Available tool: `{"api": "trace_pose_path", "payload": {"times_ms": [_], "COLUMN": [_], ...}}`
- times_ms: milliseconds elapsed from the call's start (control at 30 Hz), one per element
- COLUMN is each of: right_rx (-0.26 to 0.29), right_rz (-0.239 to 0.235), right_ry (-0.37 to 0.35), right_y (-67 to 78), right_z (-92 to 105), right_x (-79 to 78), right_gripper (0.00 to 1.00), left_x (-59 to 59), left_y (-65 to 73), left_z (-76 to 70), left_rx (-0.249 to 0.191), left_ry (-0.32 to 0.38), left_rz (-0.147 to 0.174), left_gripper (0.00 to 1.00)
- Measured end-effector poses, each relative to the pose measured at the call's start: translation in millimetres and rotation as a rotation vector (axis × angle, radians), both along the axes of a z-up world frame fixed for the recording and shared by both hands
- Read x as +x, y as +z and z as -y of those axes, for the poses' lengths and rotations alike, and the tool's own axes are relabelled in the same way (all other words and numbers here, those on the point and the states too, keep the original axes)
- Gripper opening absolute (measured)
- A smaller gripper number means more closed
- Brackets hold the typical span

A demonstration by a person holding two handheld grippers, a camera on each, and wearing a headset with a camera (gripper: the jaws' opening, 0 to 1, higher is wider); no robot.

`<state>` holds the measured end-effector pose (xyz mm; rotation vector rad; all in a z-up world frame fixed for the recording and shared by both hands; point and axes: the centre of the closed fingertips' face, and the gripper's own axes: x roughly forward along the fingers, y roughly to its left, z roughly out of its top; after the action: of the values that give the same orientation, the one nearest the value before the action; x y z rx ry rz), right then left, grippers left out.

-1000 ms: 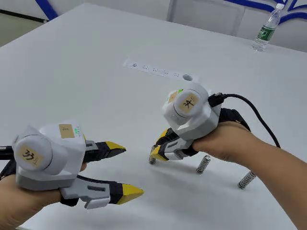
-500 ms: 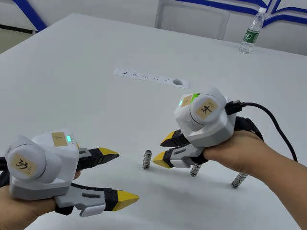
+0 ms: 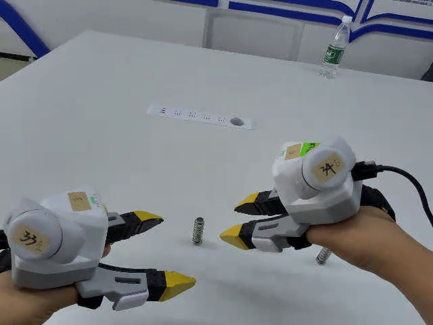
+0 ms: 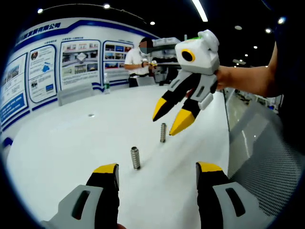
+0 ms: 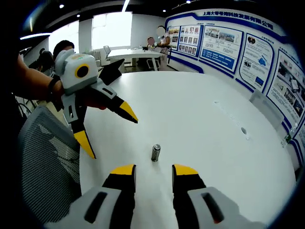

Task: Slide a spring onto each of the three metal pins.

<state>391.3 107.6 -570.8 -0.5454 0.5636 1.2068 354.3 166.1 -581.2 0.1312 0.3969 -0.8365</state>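
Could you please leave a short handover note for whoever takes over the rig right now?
Left claw: open, empty, low over the near edge of the table.
Right claw: open, empty, raised above the table, tips toward the near spring.
Things: that spring stands upright between the two claws; a second spring stands upright, partly behind the right hand.
Done: both springs look seated on pins, though the pins are too small to tell.
Left: confirm all three pins carry a spring; add any that is missing.
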Motion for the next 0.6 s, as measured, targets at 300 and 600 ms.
{"api": "trace_pose_path", "payload": {"times_ms": [300, 600], "right_rx": [0.063, 0.091], "right_rz": [-0.023, -0.037], "right_ry": [-0.054, -0.123], "right_y": [4.9, 3.8], "right_z": [24.6, 56.6], "right_x": [-13.4, -23.9], "right_gripper": [0.32, 0.32], "left_x": [-3.0, -5.6], "left_y": [0.2, 1.8], "left_z": [0.8, 1.7], "left_rx": [0.008, 0.009], "left_ry": [-0.008, -0.012], "left_rz": [0.000, 0.001], "left_gripper": [0.69, 0.71]}}
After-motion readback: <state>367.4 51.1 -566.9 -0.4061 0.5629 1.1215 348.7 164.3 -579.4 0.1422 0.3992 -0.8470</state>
